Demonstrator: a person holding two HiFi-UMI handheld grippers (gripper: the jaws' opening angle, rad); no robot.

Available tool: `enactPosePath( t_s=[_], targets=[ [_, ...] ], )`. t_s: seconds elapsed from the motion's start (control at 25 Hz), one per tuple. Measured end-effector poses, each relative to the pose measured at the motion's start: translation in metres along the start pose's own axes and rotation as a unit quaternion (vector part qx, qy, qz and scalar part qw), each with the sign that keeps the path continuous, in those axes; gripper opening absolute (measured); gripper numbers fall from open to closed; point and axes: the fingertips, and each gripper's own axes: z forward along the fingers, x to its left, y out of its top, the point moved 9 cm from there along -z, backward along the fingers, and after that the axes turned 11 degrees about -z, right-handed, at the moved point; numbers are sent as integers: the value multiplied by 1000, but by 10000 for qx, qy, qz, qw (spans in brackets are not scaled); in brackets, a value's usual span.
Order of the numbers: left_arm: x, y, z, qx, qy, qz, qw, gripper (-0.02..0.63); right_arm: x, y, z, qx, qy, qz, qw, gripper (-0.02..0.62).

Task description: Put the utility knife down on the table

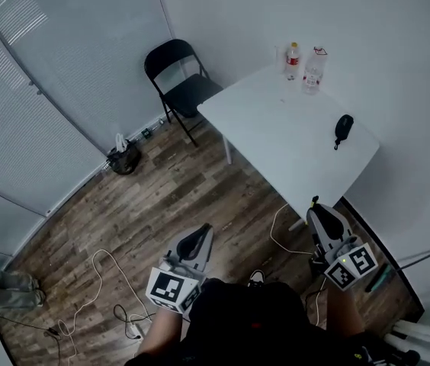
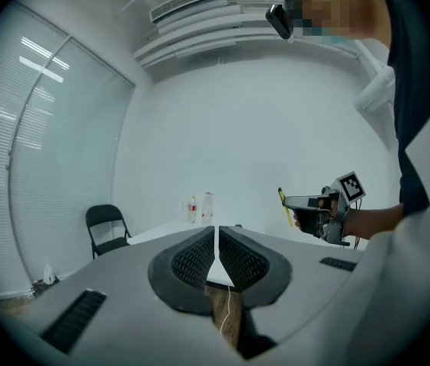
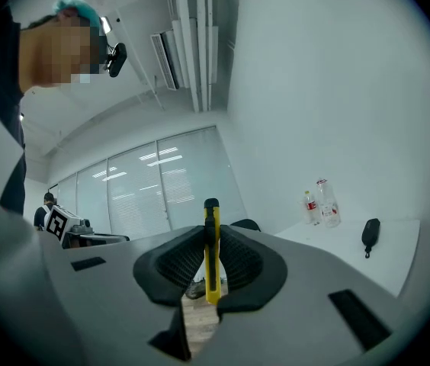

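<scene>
jaws of the right gripper (image 3: pixel 211 264) clamp the slim yellow utility knife (image 3: pixel 211 227) upright, just short of the white rectangular table (image 1: pixel 276 139) — carry it over bare tabletop, lower till it touches, then release. left gripper (image 2: pixel 216 259) pinched closed, empty.

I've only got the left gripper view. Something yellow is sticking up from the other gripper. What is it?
Observer: A yellow utility knife, clamped upright between the right gripper's jaws.
Operator: Is it over the table?
Observer: Barely. In the head view its tip is at the white table's near corner, and the rest is over the wooden floor.
Operator: Anything in the way there?
Observer: A black pouch lies farther along the right edge; the near corner is bare.
</scene>
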Motion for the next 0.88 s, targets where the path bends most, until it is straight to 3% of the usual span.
enactPosePath(
  t_s=[0.32, 0.56, 0.88],
  targets=[
    [26, 0, 38, 194, -32, -99, 9998, 37, -25, -15, 31, 104, -55, 168, 9998, 72],
    [69, 8, 93, 288, -305, -185, 9989, 37, -50, -21, 65, 241, -409, 125, 9988, 72],
    [168, 41, 185, 272, -913, -406, 9946, 34, -72, -9, 184, 332, -587, -187, 9975, 72]
  ],
)
